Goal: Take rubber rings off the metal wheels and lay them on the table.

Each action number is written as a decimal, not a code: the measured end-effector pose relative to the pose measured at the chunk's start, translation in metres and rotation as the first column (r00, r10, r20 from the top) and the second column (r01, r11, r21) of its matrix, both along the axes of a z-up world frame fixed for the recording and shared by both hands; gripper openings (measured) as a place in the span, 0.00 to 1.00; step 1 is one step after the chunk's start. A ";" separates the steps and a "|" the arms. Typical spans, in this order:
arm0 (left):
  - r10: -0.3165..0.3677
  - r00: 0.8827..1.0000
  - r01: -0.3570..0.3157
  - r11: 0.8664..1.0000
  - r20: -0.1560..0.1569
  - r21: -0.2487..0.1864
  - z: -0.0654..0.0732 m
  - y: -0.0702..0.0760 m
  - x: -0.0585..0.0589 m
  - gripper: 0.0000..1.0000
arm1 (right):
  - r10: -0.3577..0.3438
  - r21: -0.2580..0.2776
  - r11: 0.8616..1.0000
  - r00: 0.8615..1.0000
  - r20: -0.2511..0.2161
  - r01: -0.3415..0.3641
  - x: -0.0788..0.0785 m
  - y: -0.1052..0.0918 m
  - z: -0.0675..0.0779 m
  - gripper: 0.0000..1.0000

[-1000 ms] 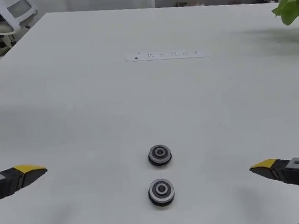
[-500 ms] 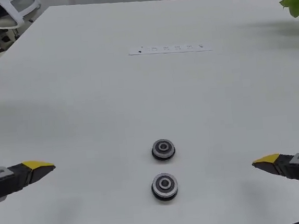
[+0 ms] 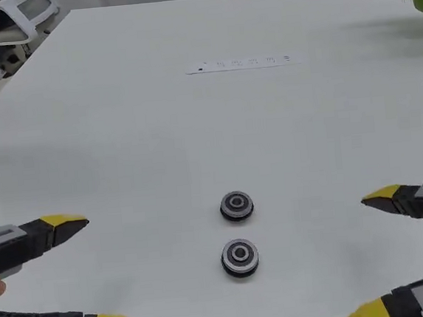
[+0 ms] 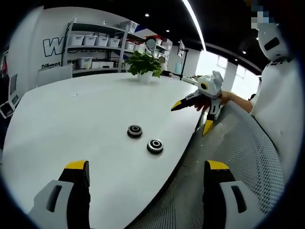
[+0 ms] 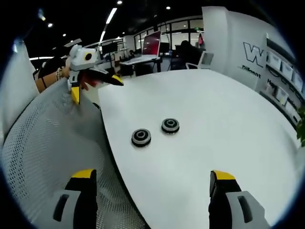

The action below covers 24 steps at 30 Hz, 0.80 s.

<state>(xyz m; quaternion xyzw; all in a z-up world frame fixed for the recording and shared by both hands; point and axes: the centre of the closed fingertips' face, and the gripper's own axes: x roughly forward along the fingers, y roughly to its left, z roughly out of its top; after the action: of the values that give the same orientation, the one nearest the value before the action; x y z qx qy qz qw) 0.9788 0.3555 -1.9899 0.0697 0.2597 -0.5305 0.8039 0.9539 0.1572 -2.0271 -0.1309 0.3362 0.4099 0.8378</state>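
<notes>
Clearly released: left claw (image 3: pixel 123 276), right claw (image 3: pixel 354 259), both cropped at edges; rings (image 3: pixel 241 272) on wheels (image 3: pixel 236 204) barely distinguishable.

Head looks down; gripper views, seemingly opposed, share 2 wheels (image 3: pixel 236 206) (image 3: pixel 240 257).

The left gripper (image 3: pixel 123 276) and the right gripper (image 3: pixel 354 259) look alike: long grey jaws with black middle sections and pointed yellow tips, on white bodies. The person wears a white top (image 4: pixel 281 109) and a beaded bracelet (image 5: pixel 58 74) on the left wrist.
</notes>
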 end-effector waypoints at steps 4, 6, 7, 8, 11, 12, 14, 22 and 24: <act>-0.018 0.999 0.018 1.000 0.028 -0.005 0.013 -0.004 0.006 0.99 | 0.028 -0.005 1.000 0.999 0.030 -0.028 0.015 0.006 0.016 0.95; -0.026 0.998 0.026 1.000 0.056 -0.008 0.021 -0.006 0.011 0.99 | 0.042 -0.012 0.999 0.998 0.041 -0.041 0.021 0.009 0.022 0.96; -0.029 0.998 0.030 1.000 0.062 -0.009 0.024 -0.007 0.012 0.99 | 0.057 -0.014 0.998 0.997 0.052 -0.056 0.025 0.012 0.027 0.95; -0.033 0.997 0.034 0.999 0.070 -0.009 0.028 -0.007 0.014 0.99 | 0.071 -0.015 0.997 0.996 0.061 -0.070 0.027 0.015 0.031 0.95; -0.045 0.994 0.046 0.999 0.100 0.000 0.035 -0.007 0.019 0.99 | 0.117 -0.015 0.993 0.989 0.094 -0.116 0.039 0.025 0.042 0.90; -0.046 0.993 0.047 0.999 0.109 -0.005 0.038 -0.007 0.021 0.99 | 0.128 -0.014 0.992 0.986 0.103 -0.128 0.044 0.029 0.046 0.88; -0.047 0.992 0.049 0.999 0.116 -0.008 0.041 -0.008 0.023 0.99 | 0.152 -0.010 0.988 0.981 0.121 -0.152 0.050 0.037 0.051 0.88; -0.126 0.975 0.118 0.992 0.181 0.052 0.055 -0.023 0.027 0.98 | 0.330 -0.063 0.944 0.935 0.129 -0.325 0.054 0.075 0.052 0.83; -0.153 0.968 0.145 0.988 0.197 0.052 0.061 -0.031 0.027 0.99 | 0.345 -0.061 0.939 0.928 0.141 -0.340 0.057 0.081 0.049 0.81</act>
<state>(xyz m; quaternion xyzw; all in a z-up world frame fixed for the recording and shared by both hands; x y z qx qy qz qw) 1.0057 0.3241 -1.9285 0.1572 0.1811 -0.5747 0.7825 1.0110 0.2382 -1.9782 -0.2326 0.2518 0.5327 0.7738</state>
